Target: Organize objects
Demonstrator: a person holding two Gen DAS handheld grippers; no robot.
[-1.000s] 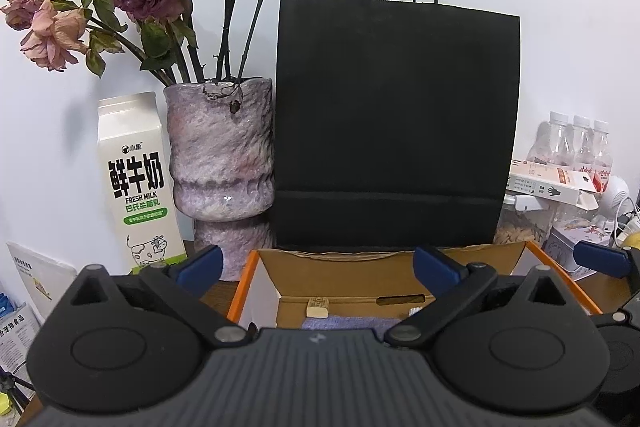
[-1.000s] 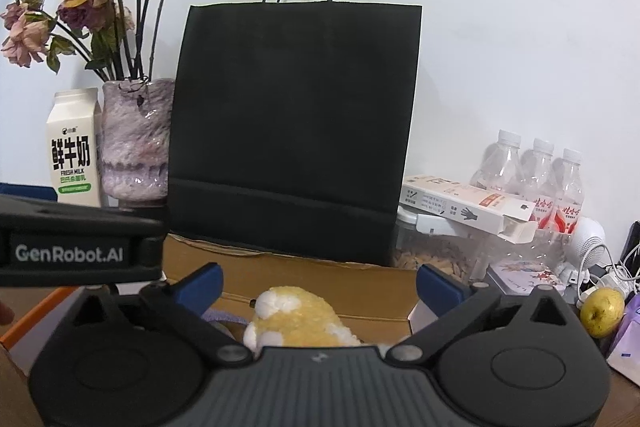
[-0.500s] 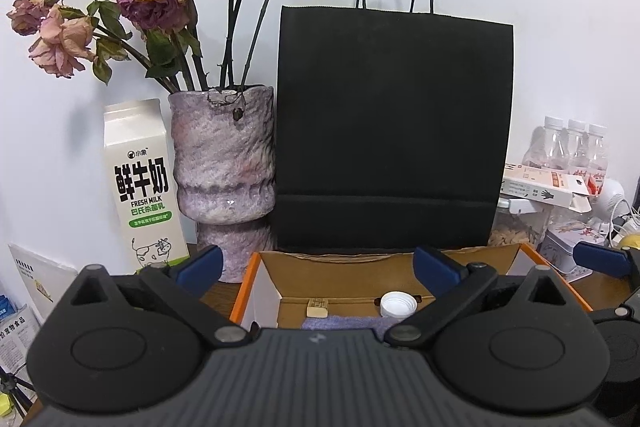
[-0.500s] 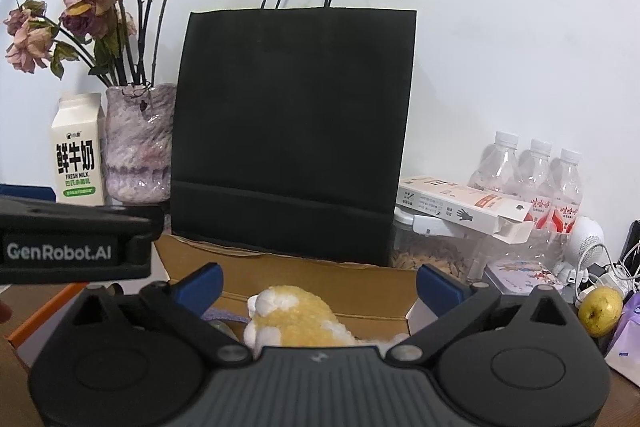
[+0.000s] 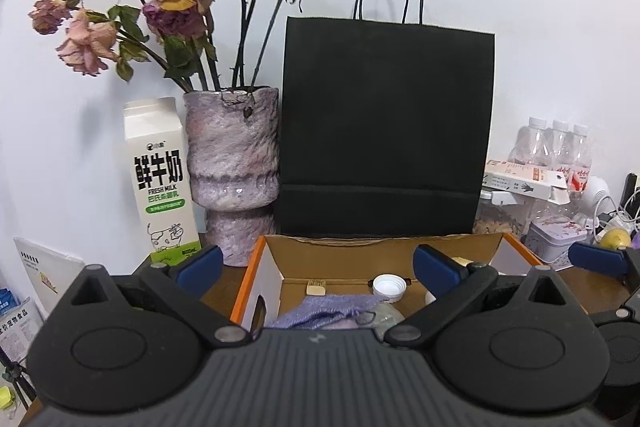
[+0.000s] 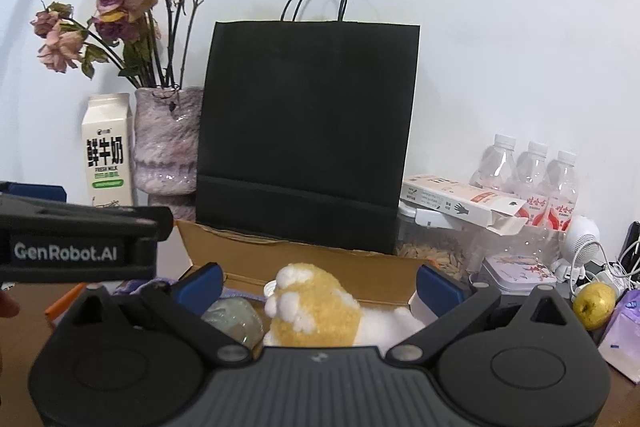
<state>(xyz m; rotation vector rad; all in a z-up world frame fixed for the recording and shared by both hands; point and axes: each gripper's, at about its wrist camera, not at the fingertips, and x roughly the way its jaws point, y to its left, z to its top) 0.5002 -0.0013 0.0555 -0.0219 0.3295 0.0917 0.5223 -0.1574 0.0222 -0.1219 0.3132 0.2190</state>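
Note:
An open cardboard box (image 5: pixel 352 251) with orange edges sits in front of me on the table. Inside it lie a purple cloth (image 5: pixel 324 307), a white bottle cap (image 5: pixel 389 287), a small beige block (image 5: pixel 316 287), a greenish wrapped lump (image 6: pixel 234 319) and a yellow and white plush toy (image 6: pixel 316 307). My left gripper (image 5: pixel 318 263) is open and empty above the box's near side. My right gripper (image 6: pixel 318 279) is open and empty, its fingers either side of the plush toy without touching it. The left gripper's body (image 6: pixel 76 243) shows at the left of the right wrist view.
A black paper bag (image 5: pixel 384 131) stands behind the box. A vase of dried roses (image 5: pixel 232 163) and a milk carton (image 5: pixel 160 179) stand left. Right are water bottles (image 6: pixel 528 171), a flat white carton (image 6: pixel 460 203), a tin (image 6: pixel 520 271) and a yellow fruit (image 6: pixel 594 303).
Both grippers have risen and tilted, so more of the box's inside shows: the white cap, purple cloth and greenish lump have come into view. Both stay open.

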